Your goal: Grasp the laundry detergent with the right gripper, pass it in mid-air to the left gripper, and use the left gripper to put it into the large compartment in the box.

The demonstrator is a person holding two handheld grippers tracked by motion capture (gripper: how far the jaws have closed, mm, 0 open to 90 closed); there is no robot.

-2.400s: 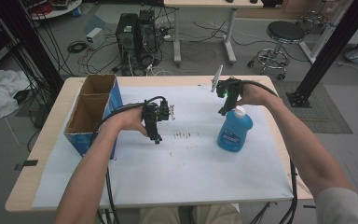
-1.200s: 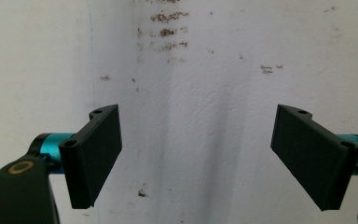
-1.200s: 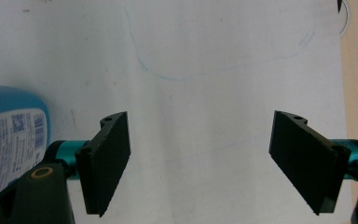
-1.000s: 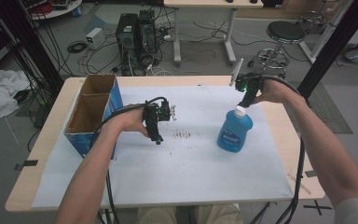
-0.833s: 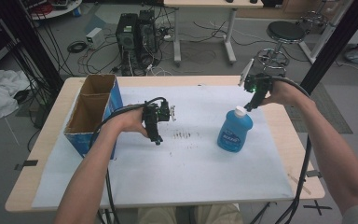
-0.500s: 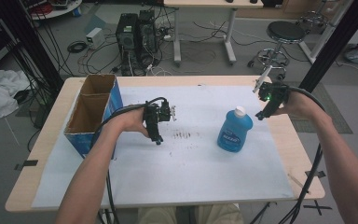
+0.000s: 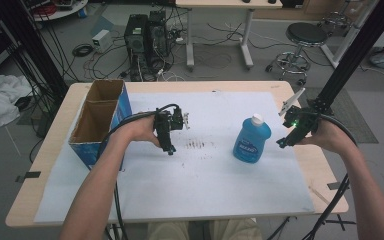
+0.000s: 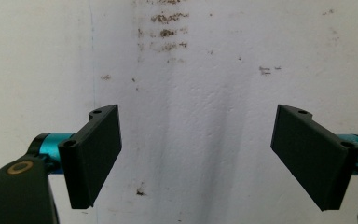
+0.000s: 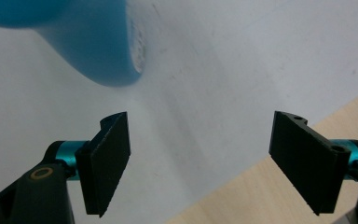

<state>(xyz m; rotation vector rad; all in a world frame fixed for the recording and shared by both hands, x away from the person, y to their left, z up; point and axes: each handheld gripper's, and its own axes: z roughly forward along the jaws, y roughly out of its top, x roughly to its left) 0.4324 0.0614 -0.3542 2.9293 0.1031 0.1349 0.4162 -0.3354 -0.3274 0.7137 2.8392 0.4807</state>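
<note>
The blue detergent bottle point(image 7: 251, 139) stands upright on the white paper sheet point(image 7: 205, 180) right of the table's middle, its white cap up, resting on its own base with nothing holding it. The right gripper point(image 7: 283, 143) hangs just to its right, near the sheet's right edge, apart from the bottle; its jaws stand wide open and empty, and in the right gripper view the bottle's base point(image 9: 98, 51) lies beyond the left jaw rather than between the two. That offset probably leaves the bottle free to stand alone. The left gripper point(image 7: 169, 149) points down at the stained patch point(image 7: 196, 145) mid-sheet, jaws likewise spread wide with nothing in them. An open cardboard box point(image 7: 100, 120) sits at the left edge; whether it holds anything is hard to tell from here.
</note>
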